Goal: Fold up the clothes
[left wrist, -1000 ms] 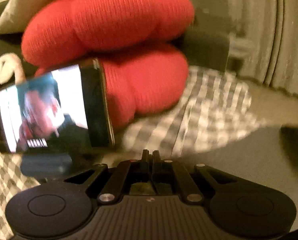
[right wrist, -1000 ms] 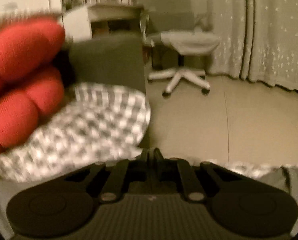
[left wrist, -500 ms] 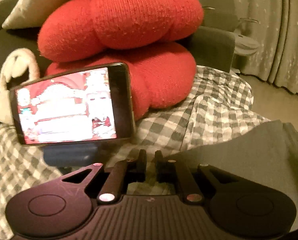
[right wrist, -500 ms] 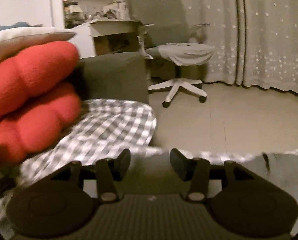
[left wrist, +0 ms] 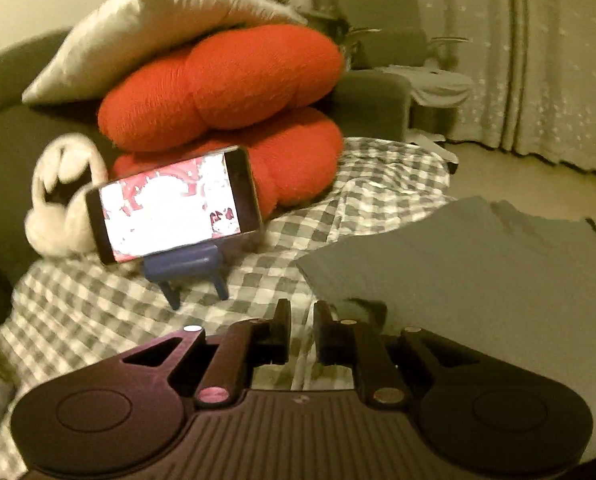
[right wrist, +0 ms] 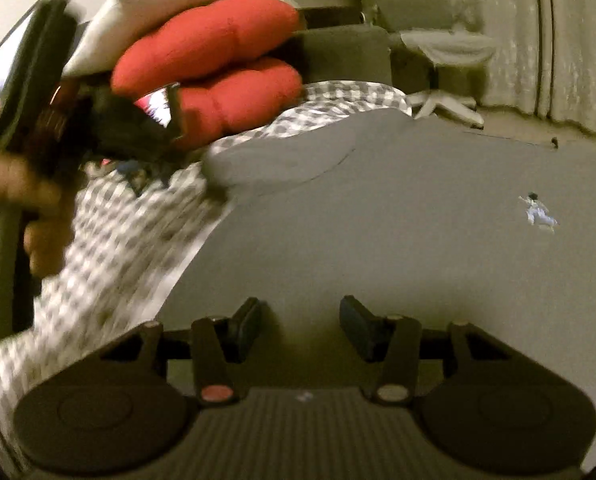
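The left wrist view showed the phone (left wrist: 176, 205) face-on, screen lit, propped on a small blue stand (left wrist: 186, 266) on the checked sheet (left wrist: 98, 312). The right wrist view caught that phone only edge-on and blurred, but it showed far more of the grey garment (right wrist: 377, 216), spread flat with a small printed figure (right wrist: 537, 212) on it. It also showed, at the far left, a blurred hand (right wrist: 26, 208) gripping the other tool's handle, which the left view did not.

The left tongs (left wrist: 301, 330) hung over the sheet, just beside the garment's near edge; their jaws stood a narrow gap apart and were opening, with nothing between them. The right tongs (right wrist: 299, 326) hung over the garment with jaws well apart and nothing in them.

The sheet covered what looked like a sofa or bed with a dark backrest. Behind lay a pale floor (left wrist: 497, 168), long dotted curtains (left wrist: 557, 60) and a swivel chair (right wrist: 445, 52).

Two red cushions (left wrist: 226, 88) were stacked behind the phone, with a cream pillow (left wrist: 150, 24) on top and a white plush toy (left wrist: 58, 200) to the left. In the right view the dark tool and hand hid most of the phone and stand.
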The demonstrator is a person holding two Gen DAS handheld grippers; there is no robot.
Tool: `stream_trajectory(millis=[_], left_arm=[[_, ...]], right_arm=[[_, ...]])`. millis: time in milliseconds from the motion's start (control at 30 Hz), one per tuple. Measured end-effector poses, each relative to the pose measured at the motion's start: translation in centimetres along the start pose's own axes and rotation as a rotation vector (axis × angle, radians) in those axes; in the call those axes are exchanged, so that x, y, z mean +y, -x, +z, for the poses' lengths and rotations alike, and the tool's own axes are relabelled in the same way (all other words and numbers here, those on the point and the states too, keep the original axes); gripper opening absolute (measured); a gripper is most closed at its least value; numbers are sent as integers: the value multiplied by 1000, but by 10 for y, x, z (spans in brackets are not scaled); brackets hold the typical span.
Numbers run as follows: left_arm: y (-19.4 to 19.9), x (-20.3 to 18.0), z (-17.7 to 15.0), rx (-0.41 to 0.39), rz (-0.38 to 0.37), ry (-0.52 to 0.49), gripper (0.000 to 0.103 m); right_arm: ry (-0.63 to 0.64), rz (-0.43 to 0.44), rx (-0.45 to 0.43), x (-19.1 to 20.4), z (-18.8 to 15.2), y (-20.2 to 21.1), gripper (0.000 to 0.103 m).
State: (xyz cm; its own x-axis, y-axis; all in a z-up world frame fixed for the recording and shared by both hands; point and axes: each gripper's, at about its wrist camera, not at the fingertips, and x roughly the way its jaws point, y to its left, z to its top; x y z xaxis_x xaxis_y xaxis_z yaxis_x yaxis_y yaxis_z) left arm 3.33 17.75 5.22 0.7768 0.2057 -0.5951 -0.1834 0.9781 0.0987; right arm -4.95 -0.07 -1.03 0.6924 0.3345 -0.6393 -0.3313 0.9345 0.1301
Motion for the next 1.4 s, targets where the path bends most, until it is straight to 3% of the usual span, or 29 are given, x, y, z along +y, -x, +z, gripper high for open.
stream_trajectory(millis=[67, 233, 400, 600, 733, 933, 1100, 1400], left_arm=[[8, 5, -7, -20, 29, -25, 15], [14, 26, -27, 46, -26, 74, 15], [23, 18, -39, 53, -67, 57, 15], [34, 9, -37, 21, -58, 19, 15], [42, 3, -40, 39, -123, 48, 15], [60, -33, -49, 37, -208, -46, 16], [56, -53, -53, 81, -227, -83, 16], [44, -54, -59, 200, -285, 19, 15]], right_arm=[[16, -15, -18, 14, -13, 12, 46], [57, 9, -38, 40, -39, 36, 43], [124, 28, -59, 64, -66, 55, 43], [217, 132, -12, 71, -80, 83, 40], [155, 83, -58, 30, -66, 113, 37], [-51, -163, -63, -88, -52, 135, 40], [-236, -363, 33, -171, -85, 157, 41], [-386, -494, 3, -227, -136, 220, 38]])
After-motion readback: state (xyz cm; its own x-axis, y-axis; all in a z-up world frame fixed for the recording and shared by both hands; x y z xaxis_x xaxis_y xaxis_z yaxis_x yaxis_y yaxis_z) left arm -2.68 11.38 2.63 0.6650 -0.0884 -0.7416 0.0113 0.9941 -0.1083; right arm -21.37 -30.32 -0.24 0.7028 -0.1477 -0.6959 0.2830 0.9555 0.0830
